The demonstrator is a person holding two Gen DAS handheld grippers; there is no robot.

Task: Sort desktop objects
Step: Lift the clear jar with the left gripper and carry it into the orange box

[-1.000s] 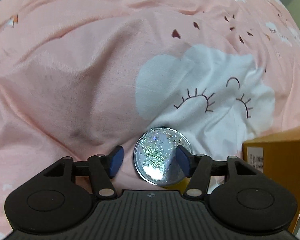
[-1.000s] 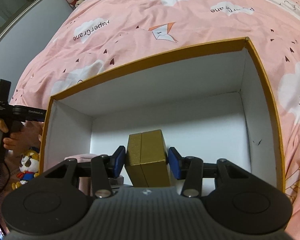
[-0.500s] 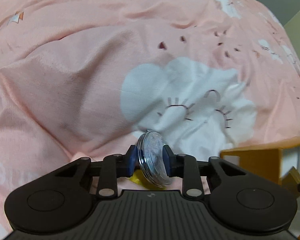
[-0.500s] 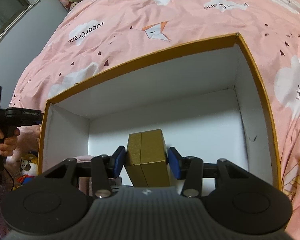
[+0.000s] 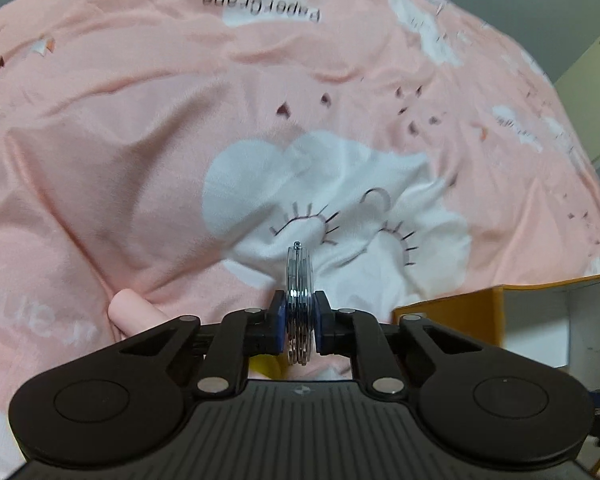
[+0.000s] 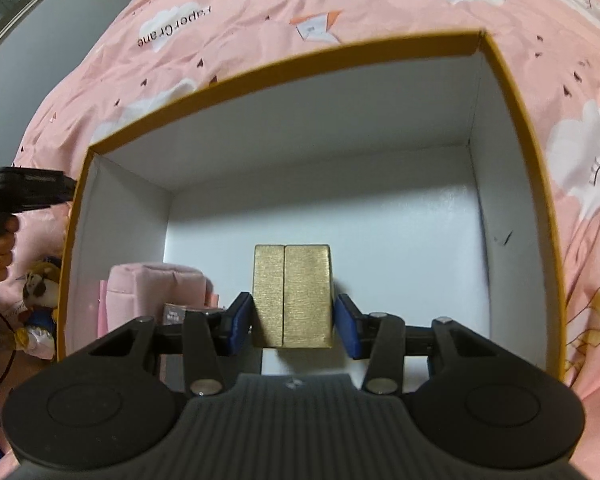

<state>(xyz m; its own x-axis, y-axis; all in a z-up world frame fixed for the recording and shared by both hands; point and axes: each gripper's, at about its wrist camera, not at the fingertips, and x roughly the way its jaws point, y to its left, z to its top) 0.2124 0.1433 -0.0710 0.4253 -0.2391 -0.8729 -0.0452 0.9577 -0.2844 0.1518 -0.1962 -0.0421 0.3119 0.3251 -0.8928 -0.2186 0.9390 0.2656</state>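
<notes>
My left hand-held gripper (image 5: 299, 322) is closing, clamped on the round case (image 5: 299, 304); next, carry it into the orange box (image 6: 512, 92), where my right hand-held gripper (image 6: 293, 322) straddles the gold box (image 6: 292, 296), pads apart.

Soft, dim indoor light falls evenly ahead of my tools. The pink bedspread (image 5: 140, 140) smears with motion blur and bows toward the fisheye edges. Inside the box (image 6: 284, 68), white walls hold gentle grey shadows, no glare.
</notes>
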